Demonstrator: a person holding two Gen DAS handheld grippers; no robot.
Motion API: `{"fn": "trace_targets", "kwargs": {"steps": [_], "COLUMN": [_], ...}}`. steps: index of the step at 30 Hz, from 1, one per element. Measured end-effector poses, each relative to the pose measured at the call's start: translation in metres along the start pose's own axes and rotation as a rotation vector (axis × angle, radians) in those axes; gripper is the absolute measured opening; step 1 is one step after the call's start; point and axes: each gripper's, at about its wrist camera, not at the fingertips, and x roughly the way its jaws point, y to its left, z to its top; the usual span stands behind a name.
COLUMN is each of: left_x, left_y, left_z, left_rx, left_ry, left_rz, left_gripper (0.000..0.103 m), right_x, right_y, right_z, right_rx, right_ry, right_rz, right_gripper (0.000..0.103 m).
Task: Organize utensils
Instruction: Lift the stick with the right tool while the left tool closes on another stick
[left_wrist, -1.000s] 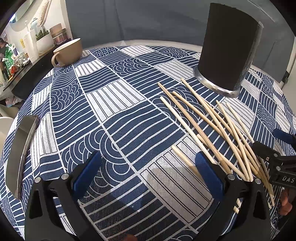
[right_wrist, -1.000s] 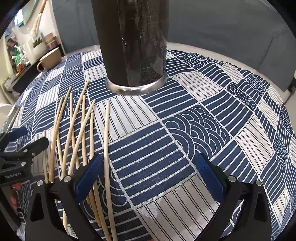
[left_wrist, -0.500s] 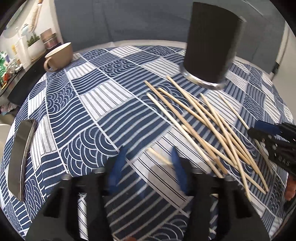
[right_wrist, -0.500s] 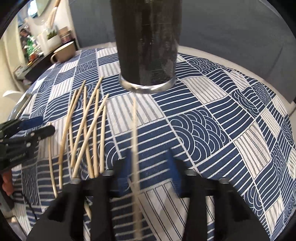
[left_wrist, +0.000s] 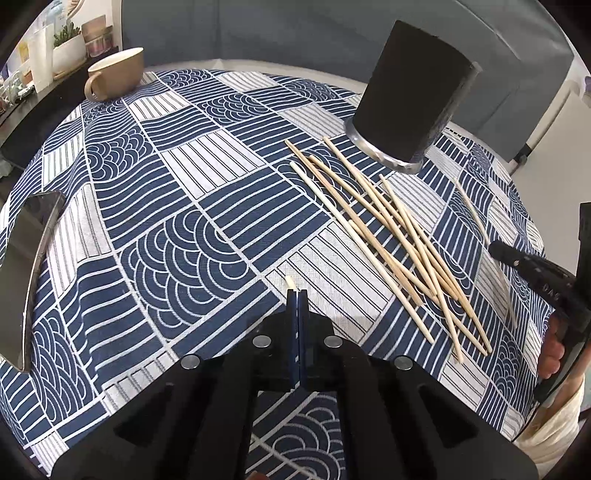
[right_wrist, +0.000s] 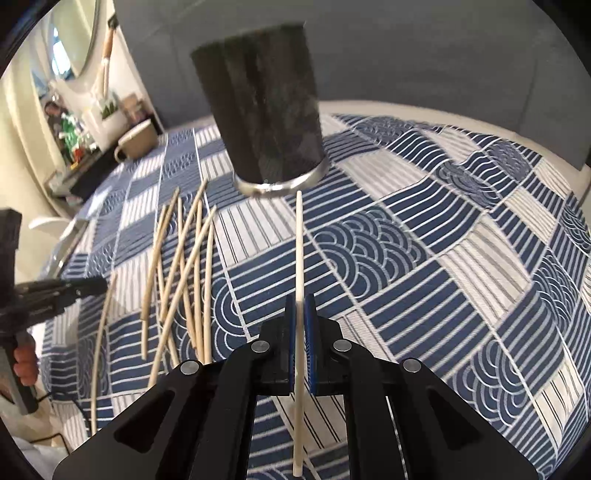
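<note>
1. Right gripper (right_wrist: 300, 314): jaws nearly shut on one chopstick (right_wrist: 300, 251), gripped toward its lower third, long end pointing at the holder (right_wrist: 260, 122). Risk: the long overhang levers in the pads and swings off line, so the tip misses the rim.
2. Left gripper (left_wrist: 297, 295): jaws closed on a short chopstick tip (left_wrist: 290, 283), only a stub showing ahead of the pads. Risk: the grip is near the very end, so the rest hangs behind and may pivot or drop.
3. Loose chopsticks (left_wrist: 391, 229) lie crossed on the tablecloth (left_wrist: 177, 229) between the grippers. Risk: a trailing end drags through the pile and scatters it.
4. Holder stands upright beyond the pile and looks tall and narrow. Risk: a hard sideways knock from a stick tips it.
5. Mug (left_wrist: 118, 77) at the far edge is well apart, so low risk.
</note>
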Motion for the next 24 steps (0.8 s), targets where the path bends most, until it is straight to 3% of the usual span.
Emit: {"fn": "trace_targets", "kwargs": {"steps": [8,11,13,14,15,17,20,23,24], "left_x": [0.004,0.003,0.001,0.001,0.001,0.004,0.007,0.004,0.003], "left_y": [0.009,0.008,0.000,-0.004,-0.008,-0.015,-0.025,-0.018,-0.014], "left_z": [-0.005,-0.006,-0.007,-0.007,-0.008,-0.009,-0.013,-0.015,-0.014], "left_rx": [-0.107,-0.121,-0.096,-0.081,-0.065,-0.030,0.041,0.019,-0.006], "left_ry": [0.080,0.102,0.095,0.093,0.094,0.098,0.089,0.086,0.095], "left_rz": [-0.105,-0.104,-0.048,-0.023,0.007,0.054,0.187,0.178,0.142], "left_gripper": [0.001,0.021,0.040,0.056,0.057,0.056,0.036,0.010,0.009], "right_x": [-0.020,-0.020,-0.018,-0.018,-0.017,-0.017,-0.021,-0.026,-0.028], "right_y": [0.007,0.011,0.013,0.014,0.015,0.015,0.015,0.015,0.014], "right_z": [-0.003,-0.005,-0.005,-0.006,-0.006,-0.008,-0.010,-0.011,-0.011], "right_rx": [-0.009,-0.015,-0.018,-0.018,-0.016,-0.012,-0.016,-0.017,-0.017], "right_ry": [-0.054,-0.052,-0.049,-0.050,-0.052,-0.052,-0.070,-0.094,-0.104], "right_rz": [0.011,0.030,0.042,0.050,0.056,0.074,0.089,0.089,0.086], "right_gripper": [0.005,0.005,0.005,0.005,0.005,0.005,0.005,0.005,0.005]}}
